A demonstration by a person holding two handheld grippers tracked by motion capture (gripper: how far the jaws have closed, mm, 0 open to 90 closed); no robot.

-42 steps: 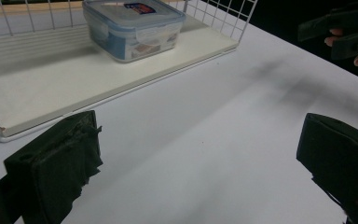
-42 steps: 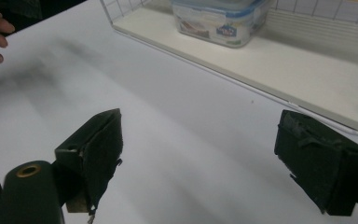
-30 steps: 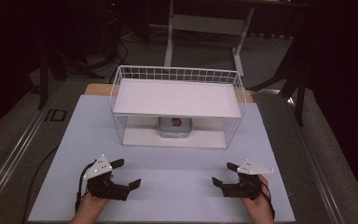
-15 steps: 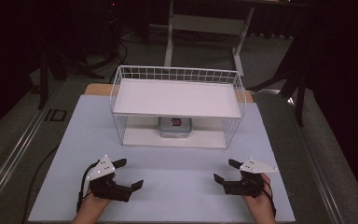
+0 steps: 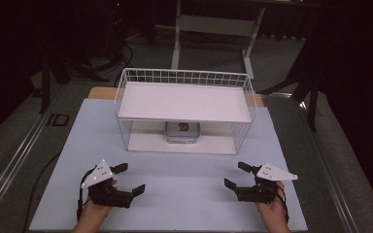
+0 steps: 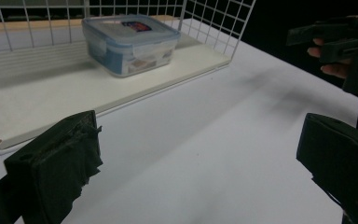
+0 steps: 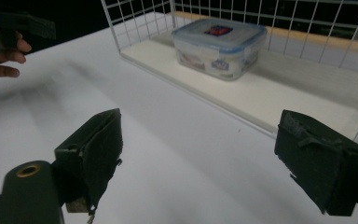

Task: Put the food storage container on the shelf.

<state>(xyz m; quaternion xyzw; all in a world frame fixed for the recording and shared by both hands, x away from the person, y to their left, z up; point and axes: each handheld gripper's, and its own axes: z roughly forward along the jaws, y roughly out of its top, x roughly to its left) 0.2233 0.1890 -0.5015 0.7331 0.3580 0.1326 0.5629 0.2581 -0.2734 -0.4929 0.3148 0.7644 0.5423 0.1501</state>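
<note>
Dim room, shelf (image 5: 184, 102) half-hiding container (image 5: 182, 132)

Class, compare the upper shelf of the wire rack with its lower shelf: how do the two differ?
The upper shelf is bare, while the lower shelf carries a lidded plastic container. The upper shelf has a raised wire rim around it; the lower shelf lies on the table with wire sides rising above it. Both are flat white boards of similar outline.
</note>
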